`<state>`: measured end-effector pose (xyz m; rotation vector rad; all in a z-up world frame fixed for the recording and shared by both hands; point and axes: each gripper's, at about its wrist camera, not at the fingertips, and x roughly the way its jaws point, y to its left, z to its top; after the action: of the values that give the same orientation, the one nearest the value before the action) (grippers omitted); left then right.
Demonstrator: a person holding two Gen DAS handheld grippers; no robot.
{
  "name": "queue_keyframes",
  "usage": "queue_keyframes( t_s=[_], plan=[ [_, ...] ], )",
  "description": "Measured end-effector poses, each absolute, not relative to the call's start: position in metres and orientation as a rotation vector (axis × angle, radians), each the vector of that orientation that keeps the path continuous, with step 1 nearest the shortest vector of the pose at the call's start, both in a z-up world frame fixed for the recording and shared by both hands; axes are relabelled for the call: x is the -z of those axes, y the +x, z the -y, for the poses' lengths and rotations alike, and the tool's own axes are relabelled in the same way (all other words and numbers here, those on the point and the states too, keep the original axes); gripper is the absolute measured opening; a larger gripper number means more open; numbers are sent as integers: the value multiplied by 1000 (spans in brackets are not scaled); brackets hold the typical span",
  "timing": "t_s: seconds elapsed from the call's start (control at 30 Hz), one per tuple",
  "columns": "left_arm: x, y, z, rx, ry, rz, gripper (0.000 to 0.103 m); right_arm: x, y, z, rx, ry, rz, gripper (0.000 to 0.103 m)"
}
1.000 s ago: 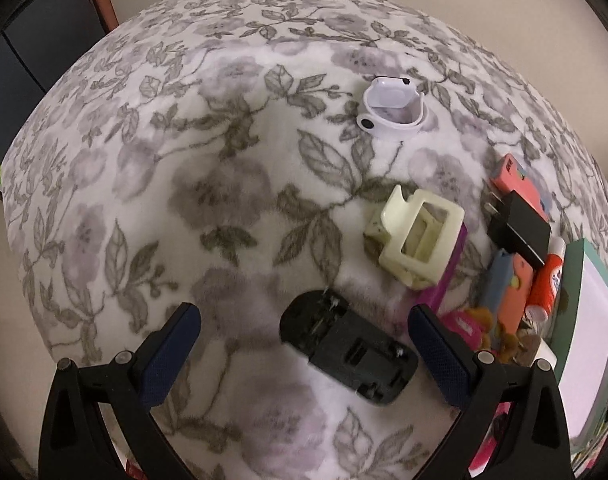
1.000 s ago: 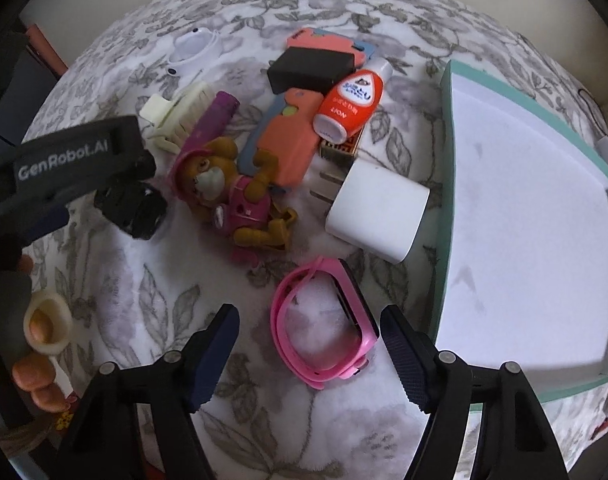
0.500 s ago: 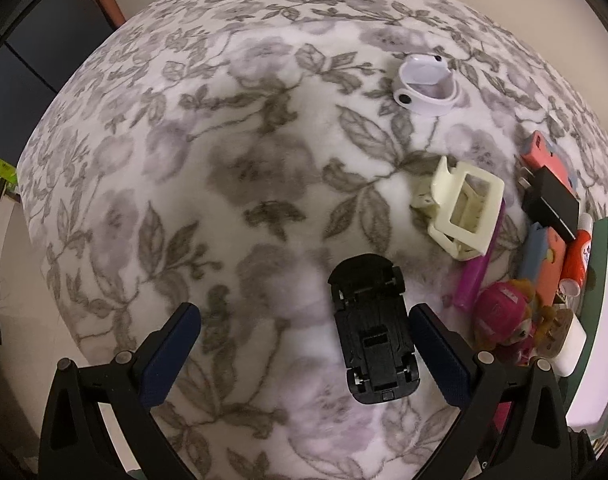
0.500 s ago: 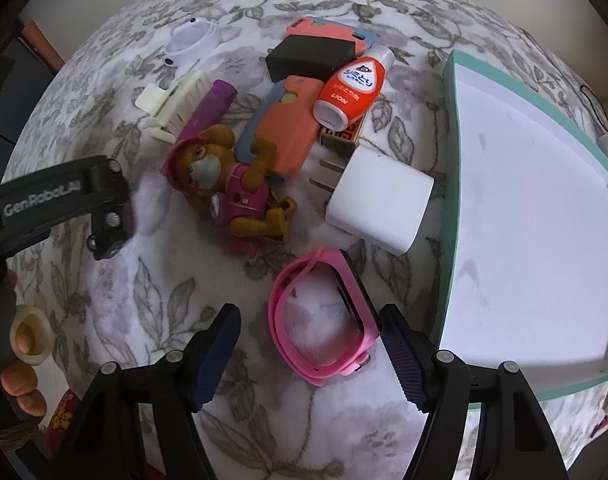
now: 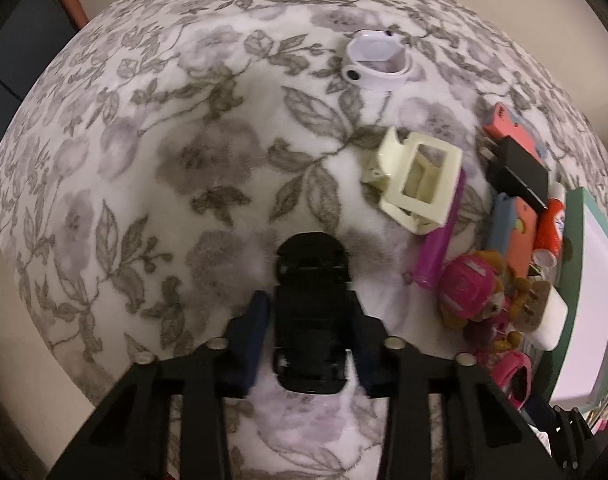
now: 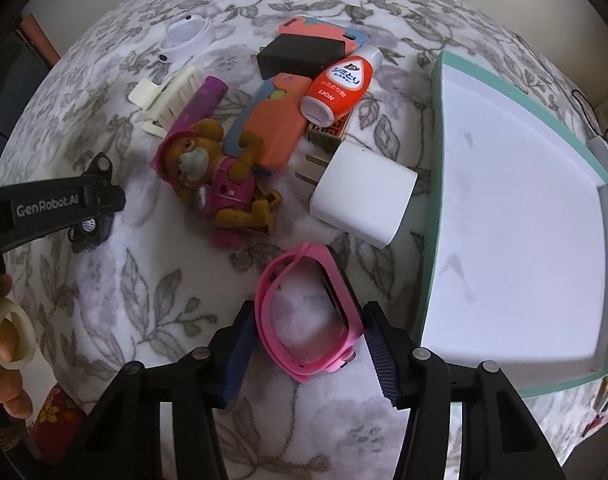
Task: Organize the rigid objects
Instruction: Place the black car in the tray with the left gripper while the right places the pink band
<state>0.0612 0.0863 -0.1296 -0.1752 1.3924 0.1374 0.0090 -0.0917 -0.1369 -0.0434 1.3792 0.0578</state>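
The left claw (image 5: 309, 332) has just been closing on the glossy black plastic toy car (image 5: 309, 312), its dark blue pads hard against the car's flanks on the fuzzy grey-flowered blanket (image 5: 152, 168); the right claw (image 6: 307, 354) has just been narrowing around the smooth pink silicone watch band (image 6: 304, 316), one ribbed pad touching its edge, the other just beside it; alongside stands the shallow teal-rimmed white tray (image 6: 431, 216).

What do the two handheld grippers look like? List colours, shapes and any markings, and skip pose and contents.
Both look the same build. The left gripper and the right gripper have black, angular, cut-out frames with small silver round fasteners. Their fingers carry dark navy pads; the right one's are visibly ribbed. In the right wrist view, the left gripper's black body bears white "GenRobot.AI" lettering. No cables or sleeves show.
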Motion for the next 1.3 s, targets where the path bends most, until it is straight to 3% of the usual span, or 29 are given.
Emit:
queue_keyframes(
  t_s=[0.17, 0.6, 0.87, 1.3],
  plan=[
    [123, 66, -85, -114, -204, -1374, 34, 123, 6, 93, -70, -34, -1380, 56],
    [34, 49, -46, -23, -153, -1142, 34, 43, 11, 156, 26, 146, -1209, 56],
    [11, 58, 45, 151, -27, -1125, 34, 41, 15, 249, 234, 297, -1203, 56],
    [30, 60, 188, 385, 148, -1168, 34, 58, 5, 351, 518, 459, -1191, 56]
  ],
)
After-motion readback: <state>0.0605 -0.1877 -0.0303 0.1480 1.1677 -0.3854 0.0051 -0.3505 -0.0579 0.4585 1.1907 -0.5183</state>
